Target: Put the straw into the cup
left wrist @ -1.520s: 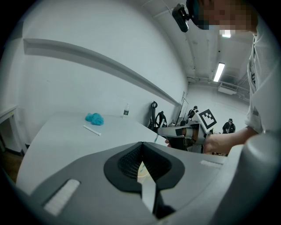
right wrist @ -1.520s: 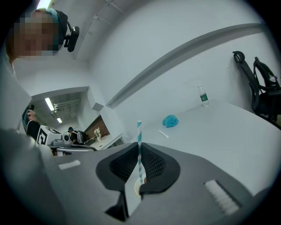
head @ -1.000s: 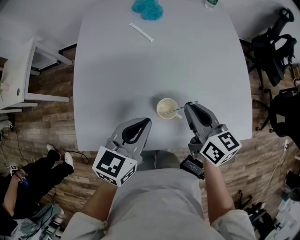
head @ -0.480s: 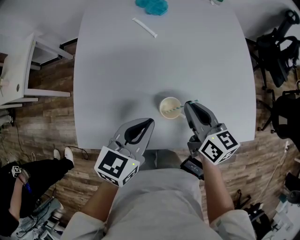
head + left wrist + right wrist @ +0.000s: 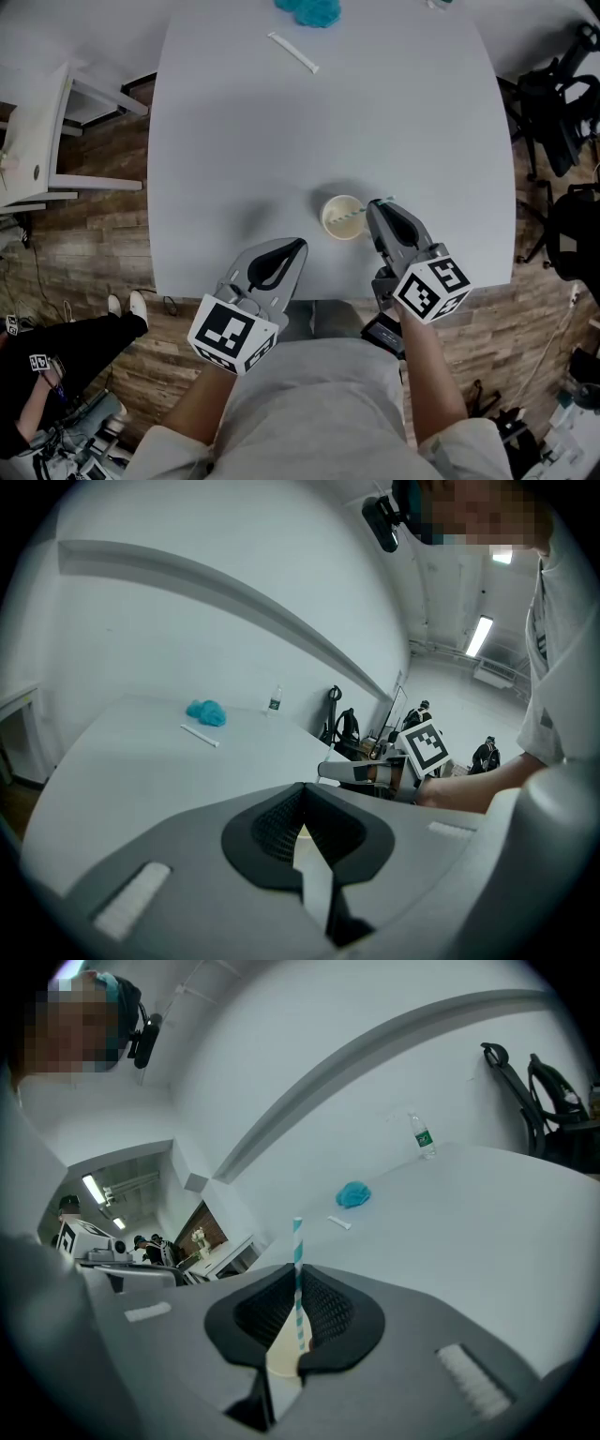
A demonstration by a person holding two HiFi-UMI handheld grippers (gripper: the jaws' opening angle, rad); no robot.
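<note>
The right gripper [image 5: 379,210] pinches the striped straw [image 5: 297,1251], its lower end angled into the cup [image 5: 330,208], likely for a clean drop. The left gripper [image 5: 296,247], closed and empty, idles at the worktop [image 5: 244,141] edge.

One cup [image 5: 330,208], one striped straw [image 5: 298,1246], one bottle [image 5: 423,1136].
</note>
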